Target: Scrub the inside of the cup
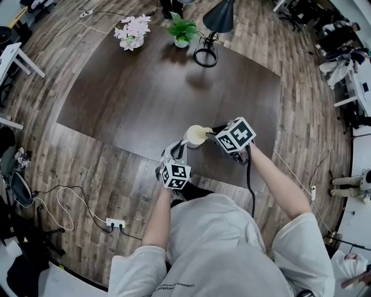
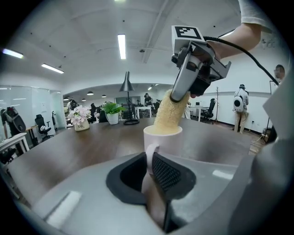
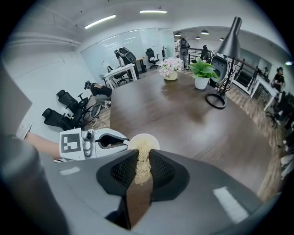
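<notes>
The cup [image 2: 163,140] is white and upright, close to the front edge of the table [image 1: 145,93], right of that edge's middle. Its base is hidden behind the grippers, so I cannot tell whether it rests on the tabletop or is held just above it.

The left gripper [image 2: 151,159] is clenched on the cup's handle [image 2: 148,150]: the two dark ribbed pads press the white loop from both sides, and the cup body stands just beyond the jaw tips, mouth up.

The right gripper [image 3: 143,159] comes in from the right and above, tilted down toward the cup. Its jaws are clamped on a pale yellow, coarse scrubber [image 2: 171,111], a long roll whose lower end sits inside the cup's mouth, touching the rim on the far side. In the right gripper view the scrubber runs from between the pads straight into the round opening and fills most of it.

The two grippers are near each other, one on each side of the cup.

Along the far edge of the tabletop stand pink flowers [image 1: 133,32], a green plant [image 1: 183,29] and a black lamp [image 1: 220,16], well apart from the cup.
</notes>
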Demonstrator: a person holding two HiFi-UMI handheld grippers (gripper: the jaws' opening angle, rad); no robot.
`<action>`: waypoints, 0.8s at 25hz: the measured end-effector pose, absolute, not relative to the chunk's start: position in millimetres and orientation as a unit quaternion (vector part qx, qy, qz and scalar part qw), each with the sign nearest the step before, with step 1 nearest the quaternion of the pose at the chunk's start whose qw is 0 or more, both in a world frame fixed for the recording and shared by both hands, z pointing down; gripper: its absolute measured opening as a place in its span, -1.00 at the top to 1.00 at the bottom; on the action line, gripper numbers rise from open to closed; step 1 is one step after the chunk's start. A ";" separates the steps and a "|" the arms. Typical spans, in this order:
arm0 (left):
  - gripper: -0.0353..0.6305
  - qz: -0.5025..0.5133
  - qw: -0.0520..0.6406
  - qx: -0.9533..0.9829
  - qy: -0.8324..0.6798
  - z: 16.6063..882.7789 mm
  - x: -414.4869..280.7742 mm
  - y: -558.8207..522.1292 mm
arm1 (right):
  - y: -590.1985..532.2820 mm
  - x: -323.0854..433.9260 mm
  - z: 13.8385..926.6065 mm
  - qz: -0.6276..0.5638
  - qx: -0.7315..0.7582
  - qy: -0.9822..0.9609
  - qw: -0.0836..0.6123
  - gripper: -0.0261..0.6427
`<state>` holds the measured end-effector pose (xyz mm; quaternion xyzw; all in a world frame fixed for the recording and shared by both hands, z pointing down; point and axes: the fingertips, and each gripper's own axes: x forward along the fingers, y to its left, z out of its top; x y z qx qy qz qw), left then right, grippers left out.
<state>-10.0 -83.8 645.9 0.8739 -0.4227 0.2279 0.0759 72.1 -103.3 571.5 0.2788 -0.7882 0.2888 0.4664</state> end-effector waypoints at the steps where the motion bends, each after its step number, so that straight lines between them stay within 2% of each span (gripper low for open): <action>1: 0.77 0.227 0.077 0.874 -0.423 645.6 -9.9 -83.2 | -101.0 71.9 570.8 0.290 0.279 -0.788 0.466 0.64; 20: 0.77 0.213 0.087 0.878 -0.420 639.4 -5.4 -87.9 | -82.3 71.7 571.9 0.327 0.283 -0.779 0.454 0.64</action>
